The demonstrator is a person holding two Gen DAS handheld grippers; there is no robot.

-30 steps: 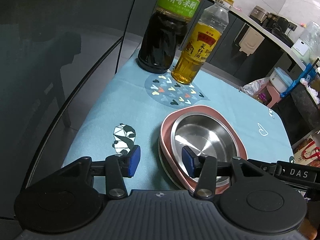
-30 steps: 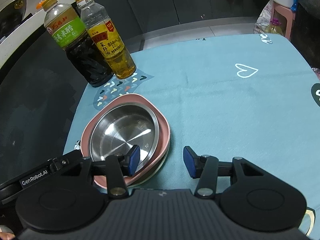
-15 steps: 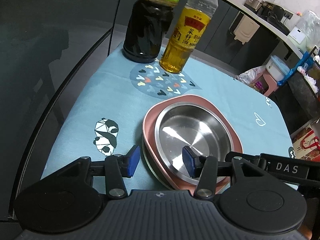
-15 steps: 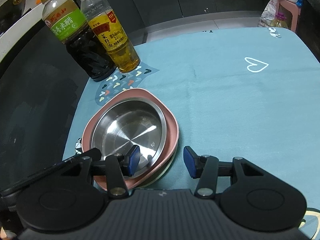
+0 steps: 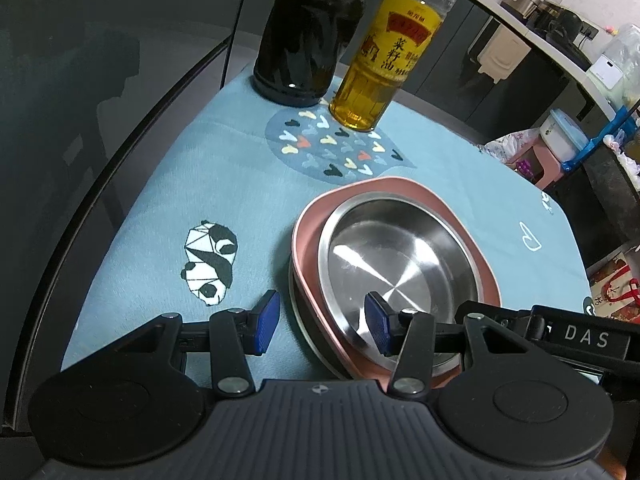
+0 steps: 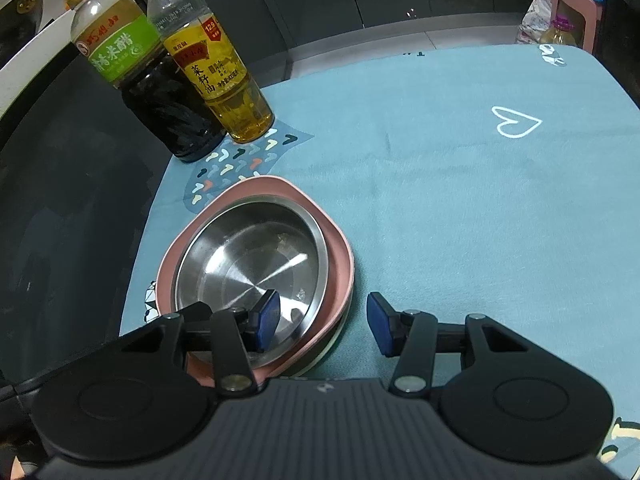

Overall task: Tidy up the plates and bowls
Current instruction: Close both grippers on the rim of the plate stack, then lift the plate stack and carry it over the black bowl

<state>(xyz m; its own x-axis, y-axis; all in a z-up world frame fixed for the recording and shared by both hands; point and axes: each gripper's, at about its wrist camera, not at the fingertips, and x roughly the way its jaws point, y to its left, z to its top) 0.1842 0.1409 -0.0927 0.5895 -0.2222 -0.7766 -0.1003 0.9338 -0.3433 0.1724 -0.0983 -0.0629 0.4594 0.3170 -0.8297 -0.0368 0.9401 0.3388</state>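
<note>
A steel bowl (image 5: 400, 256) sits inside a pink plate (image 5: 308, 240), stacked on a paler plate whose rim (image 6: 328, 344) peeks out beneath. My left gripper (image 5: 320, 322) is open and straddles the stack's left rim, one pad outside over the cloth, the other above the bowl. In the right wrist view the steel bowl (image 6: 248, 256) and pink plate (image 6: 340, 256) lie low left. My right gripper (image 6: 323, 320) is open across the right rim, its left pad over the bowl. No pad presses on the dishes.
A dark vinegar bottle (image 5: 308, 40) and a yellow oil bottle (image 5: 380, 60) stand behind the stack on the blue tablecloth (image 5: 200, 160). The cloth ends at a dark glass table edge (image 5: 120, 168) on the left. Open cloth (image 6: 480, 200) stretches to the right.
The left gripper has moved forward and lower, so the bottles loom larger and the stack's rim sits deeper between its fingers. The right gripper has barely shifted.
</note>
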